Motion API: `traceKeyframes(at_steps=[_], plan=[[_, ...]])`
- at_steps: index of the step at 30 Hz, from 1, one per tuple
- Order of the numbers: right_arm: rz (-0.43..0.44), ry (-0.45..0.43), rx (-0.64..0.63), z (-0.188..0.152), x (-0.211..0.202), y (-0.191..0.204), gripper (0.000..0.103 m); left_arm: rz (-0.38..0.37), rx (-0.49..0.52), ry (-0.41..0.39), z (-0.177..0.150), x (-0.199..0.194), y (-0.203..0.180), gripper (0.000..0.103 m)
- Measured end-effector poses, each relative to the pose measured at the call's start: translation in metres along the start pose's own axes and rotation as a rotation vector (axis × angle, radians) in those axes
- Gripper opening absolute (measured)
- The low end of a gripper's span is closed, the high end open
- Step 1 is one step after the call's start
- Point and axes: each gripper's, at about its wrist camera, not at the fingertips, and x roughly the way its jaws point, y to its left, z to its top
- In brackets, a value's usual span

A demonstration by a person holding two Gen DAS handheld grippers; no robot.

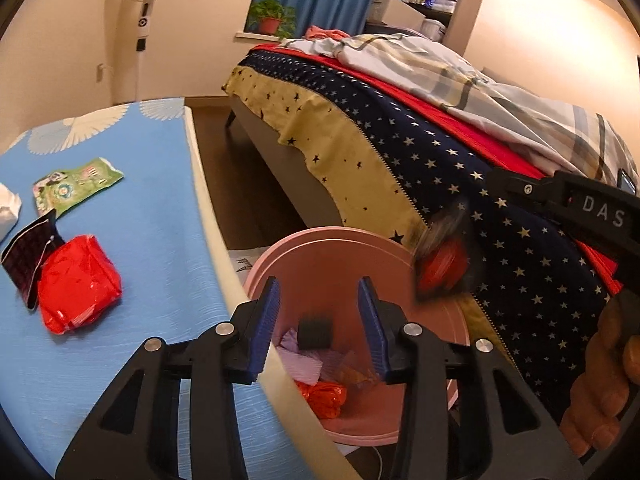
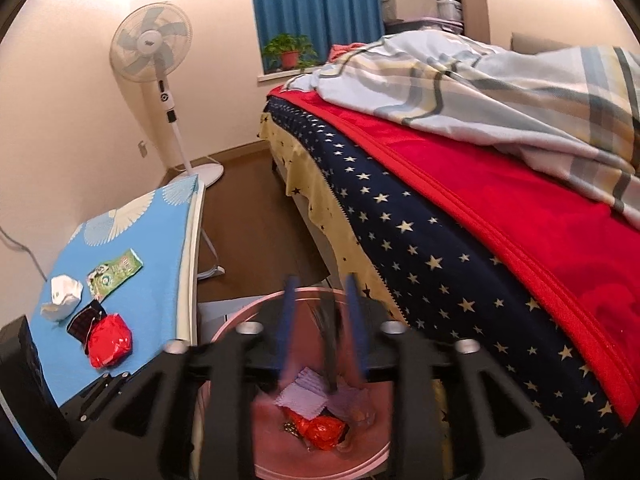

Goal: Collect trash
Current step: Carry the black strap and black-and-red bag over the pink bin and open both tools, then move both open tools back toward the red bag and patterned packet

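Pink and round, the trash bin [image 1: 320,256] sits right below my left gripper [image 1: 318,320], whose blue pads stand apart with nothing between them. Inside the bin I see a black block [image 1: 316,333], lilac paper [image 1: 300,364] and a crumpled red wrapper [image 1: 324,396]. My right gripper [image 2: 320,328] hangs over the same bin, blurred; its pads are parted, and a dark streak shows between them, though I cannot tell whether it touches either pad. From the left wrist view, that gripper's tip is a smear of red and black at the bin's rim.

On the blue counter [image 1: 140,200] beside the bin, 4 pieces of trash lie close together: a red foil packet [image 1: 78,284], a dark wrapper [image 1: 30,256] touching it, a green packet [image 1: 76,188] and a white crumpled bag [image 2: 62,296]. On the bin's other side stands the bed [image 1: 440,152] with its starred cover, and a standing fan [image 2: 154,44] is by the far wall.
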Motion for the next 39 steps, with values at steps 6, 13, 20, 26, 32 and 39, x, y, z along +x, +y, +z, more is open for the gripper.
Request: traceKeyframes(at_steps=[6,13,20,26,32,39], plan=[[0.023,-0.015,-0.002,0.000,-0.005,0.002,0.035,0.019,-0.007,-0.015,0.001,-0.009,0.007,0.040],[0.057,-0.042,0.011,0.002,-0.015,0.003,0.035,0.039,-0.008,-0.038,0.004,-0.024,0.012,0.040],[0.107,-0.077,-0.016,-0.003,-0.026,0.015,0.036,0.069,-0.012,-0.073,0.004,-0.045,0.018,0.040],[0.155,-0.117,-0.052,-0.007,-0.041,0.029,0.059,0.116,-0.020,-0.098,0.001,-0.065,0.026,0.042],[0.208,-0.131,-0.087,-0.013,-0.048,0.044,0.074,0.188,-0.044,-0.120,-0.007,-0.086,0.046,0.052],[0.274,-0.121,-0.112,-0.022,-0.049,0.068,0.076,0.295,-0.130,-0.151,-0.014,-0.113,0.084,0.053]])
